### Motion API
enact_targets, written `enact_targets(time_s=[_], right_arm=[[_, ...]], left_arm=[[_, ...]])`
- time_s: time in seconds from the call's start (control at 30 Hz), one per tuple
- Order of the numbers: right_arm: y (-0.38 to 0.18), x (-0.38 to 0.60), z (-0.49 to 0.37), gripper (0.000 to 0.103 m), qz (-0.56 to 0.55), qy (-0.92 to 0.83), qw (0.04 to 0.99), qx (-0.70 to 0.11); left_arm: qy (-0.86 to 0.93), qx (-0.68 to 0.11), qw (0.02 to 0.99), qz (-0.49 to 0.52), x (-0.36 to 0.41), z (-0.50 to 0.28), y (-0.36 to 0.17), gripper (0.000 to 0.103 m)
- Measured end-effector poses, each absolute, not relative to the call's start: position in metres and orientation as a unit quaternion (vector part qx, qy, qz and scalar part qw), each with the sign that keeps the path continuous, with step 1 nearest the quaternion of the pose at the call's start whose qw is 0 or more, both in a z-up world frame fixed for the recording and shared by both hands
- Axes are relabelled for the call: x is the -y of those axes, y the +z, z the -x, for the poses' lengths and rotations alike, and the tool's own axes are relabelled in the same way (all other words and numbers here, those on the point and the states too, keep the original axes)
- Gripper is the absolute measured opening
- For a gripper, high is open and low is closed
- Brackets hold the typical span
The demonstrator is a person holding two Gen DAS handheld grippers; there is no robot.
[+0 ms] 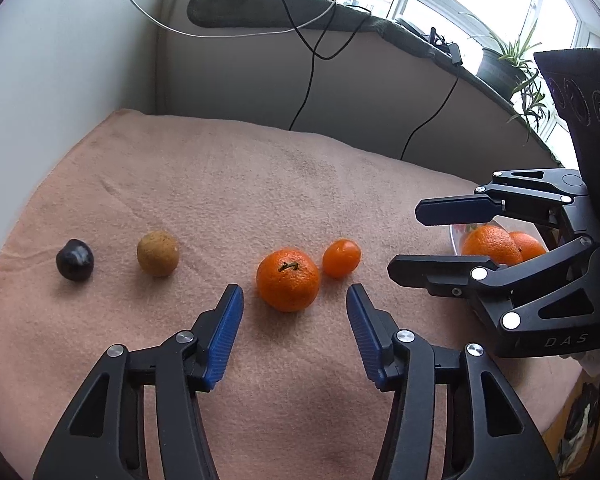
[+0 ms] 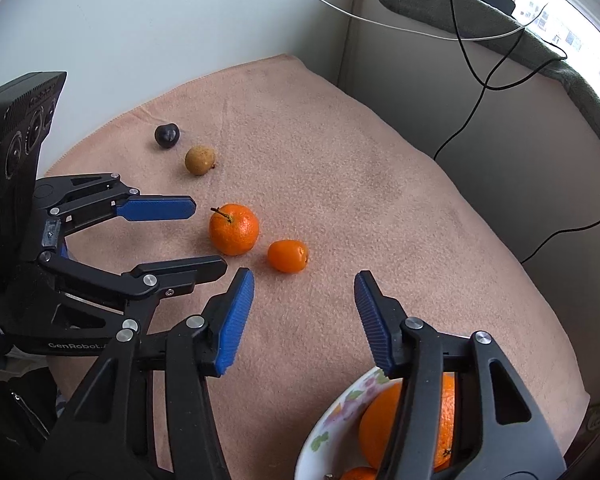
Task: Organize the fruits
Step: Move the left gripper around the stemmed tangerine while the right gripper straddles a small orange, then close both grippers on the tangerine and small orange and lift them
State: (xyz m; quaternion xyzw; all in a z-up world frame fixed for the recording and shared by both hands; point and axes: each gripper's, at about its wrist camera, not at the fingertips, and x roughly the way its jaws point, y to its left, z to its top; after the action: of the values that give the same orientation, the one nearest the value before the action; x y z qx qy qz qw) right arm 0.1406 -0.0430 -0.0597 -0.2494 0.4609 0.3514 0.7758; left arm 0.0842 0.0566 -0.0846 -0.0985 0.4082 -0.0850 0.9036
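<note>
**Two empty grippers over a row of fruit, bowl partly filled**

Four fruits lie in a loose row on the peach-pink fleece blanket (image 1: pixel 228 184): a small dark purple plum-like fruit (image 1: pixel 75 259), a round tan-brown fruit (image 1: pixel 158 253), a large orange mandarin with a short stem (image 1: pixel 288 279), and a smaller oval orange citrus (image 1: pixel 341 258) just beside it. At the blanket's right edge a white floral-rimmed bowl (image 2: pixel 342 404) already holds at least two oranges (image 1: pixel 492 245).

The left gripper (image 1: pixel 295 300) hovers just short of the stemmed mandarin, its blue ribbed pads partly apart and gripping nothing. The right gripper (image 2: pixel 304 286) hangs above the bowl's near rim, jaws likewise at a middling gap and empty; the small oval citrus lies ahead of it.

The step in hand looks like reaching for the next fruit to move into the bowl. The left jaws appear barely wider than the mandarin, so the next move likely calls for spreading them before lowering around it, then closing gently so it does not roll.
</note>
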Motion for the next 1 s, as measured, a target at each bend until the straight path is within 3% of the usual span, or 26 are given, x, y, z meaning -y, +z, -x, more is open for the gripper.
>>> enact_targets(time_s=[0.1,0.47,0.6,1.0], right_arm=[[-0.066,0.038,-0.150,0.047,0.244,0.357,0.766,-0.476],[-0.088,0.026,-0.166,0.040,0.265,0.368,0.734,-0.506],[-0.094,0.023,-0.170,0.040,0.271,0.371,0.728,-0.509],[-0.111,-0.002,-0.186,0.040,0.272,0.388,0.705,-0.528]], left_arm=[[-0.089,-0.413,0.901,0.095,-0.055,-0.089,-0.088,0.050],[-0.094,-0.428,0.894,0.089,-0.051,-0.102,-0.096,0.041],[-0.093,-0.429,0.894,0.093,-0.052,-0.103,-0.097,0.036],[-0.090,-0.426,0.895,0.099,-0.055,-0.102,-0.098,0.035]])
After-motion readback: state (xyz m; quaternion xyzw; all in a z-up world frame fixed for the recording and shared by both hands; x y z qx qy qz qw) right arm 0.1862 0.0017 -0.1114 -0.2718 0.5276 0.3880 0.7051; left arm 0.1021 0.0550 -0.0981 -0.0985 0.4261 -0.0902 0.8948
